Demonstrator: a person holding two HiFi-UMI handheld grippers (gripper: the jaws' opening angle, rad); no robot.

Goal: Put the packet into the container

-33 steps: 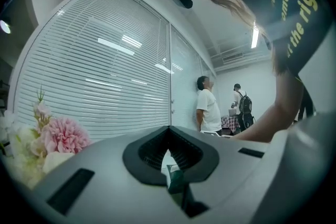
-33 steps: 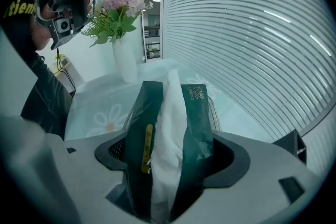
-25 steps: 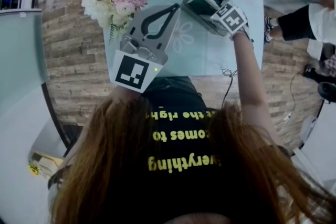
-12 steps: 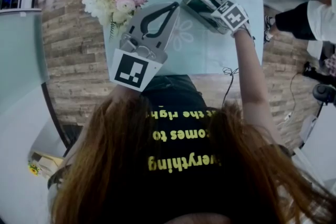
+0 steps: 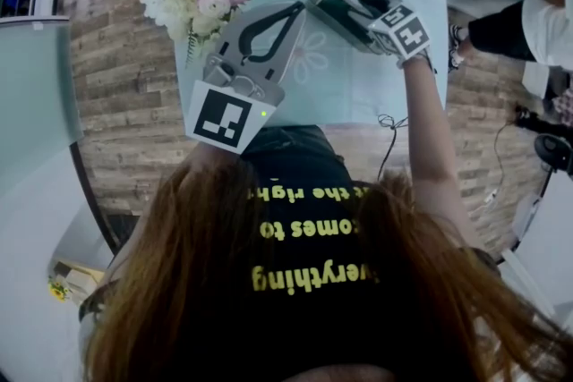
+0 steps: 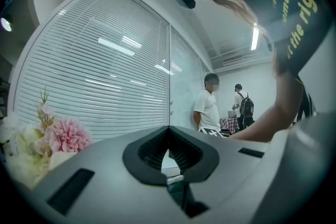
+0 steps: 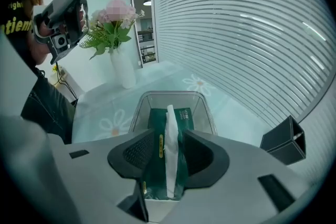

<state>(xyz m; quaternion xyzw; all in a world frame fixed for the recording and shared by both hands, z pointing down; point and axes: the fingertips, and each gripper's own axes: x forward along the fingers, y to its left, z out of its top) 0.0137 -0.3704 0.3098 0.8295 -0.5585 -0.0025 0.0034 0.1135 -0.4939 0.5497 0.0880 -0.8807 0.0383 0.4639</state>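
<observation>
Left gripper (image 6: 168,129): You hold it at the centre left of the head view. Its jaws are clenched tip to tip, with nothing between them.
Right gripper (image 7: 169,135): You hold it over the container at the upper centre of the head view. Its jaws are closing. The packet shows between them, but the pads do not grip it.
Packet (image 7: 184,117): Green, with a white sheet standing up along its middle. It lies inside the container, at the lower centre of the right gripper view.
Container (image 7: 138,113): Clear and open-topped, standing on the table.
Table (image 7: 100,105): Pale glass with daisy prints.
Flowers (image 7: 114,17): Pink and white, in a white vase (image 7: 125,72) at the upper left of the right gripper view, well apart from the container.
Black box (image 7: 283,143): On the table at the right edge of that view.
</observation>
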